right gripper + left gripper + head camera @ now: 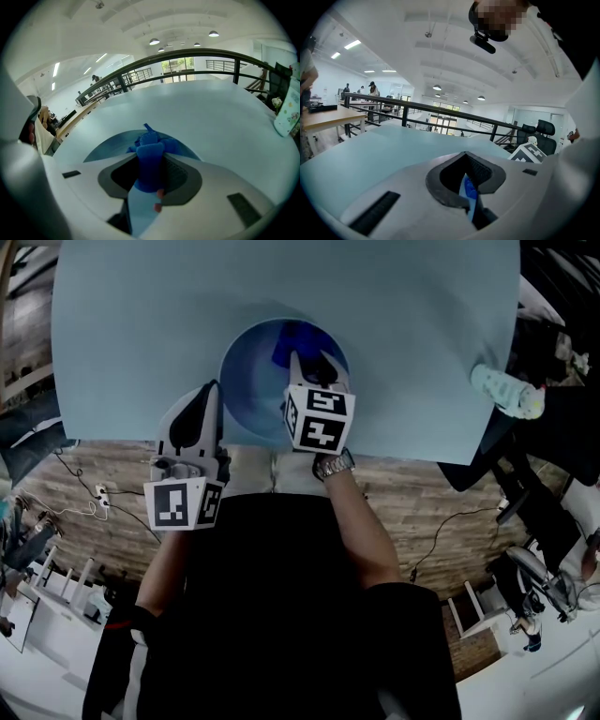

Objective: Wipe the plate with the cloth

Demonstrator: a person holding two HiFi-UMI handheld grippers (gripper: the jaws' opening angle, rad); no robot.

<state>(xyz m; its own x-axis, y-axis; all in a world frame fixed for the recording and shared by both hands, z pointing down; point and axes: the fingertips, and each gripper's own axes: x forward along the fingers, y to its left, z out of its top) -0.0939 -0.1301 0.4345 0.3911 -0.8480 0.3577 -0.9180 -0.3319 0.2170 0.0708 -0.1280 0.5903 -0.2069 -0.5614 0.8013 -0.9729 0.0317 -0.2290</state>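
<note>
Pale blue tabletop [141, 334] fills the upper head view, with wood-patterned floor [422, 493] beyond its near edge. The gripper views show an open hall with railings and ceiling lamps behind.

A round blue plate [248, 381] sits at the tabletop's 6 o'clock edge.

The left tongs [468, 190] meet the plate at about its 8 o'clock rim. Their jaws are nearly together, pinching the thin blue rim, which is seen edge-on between the pads.

The right tongs [150, 164] reach over the plate from its 5 o'clock side. Their jaws are clamped on a bunched blue cloth [292, 338], which lies on the plate toward 12 to 1 o'clock.

A pale pouch-like object [506, 390] lies at the tabletop's 3 o'clock edge, well apart from the plate.
</note>
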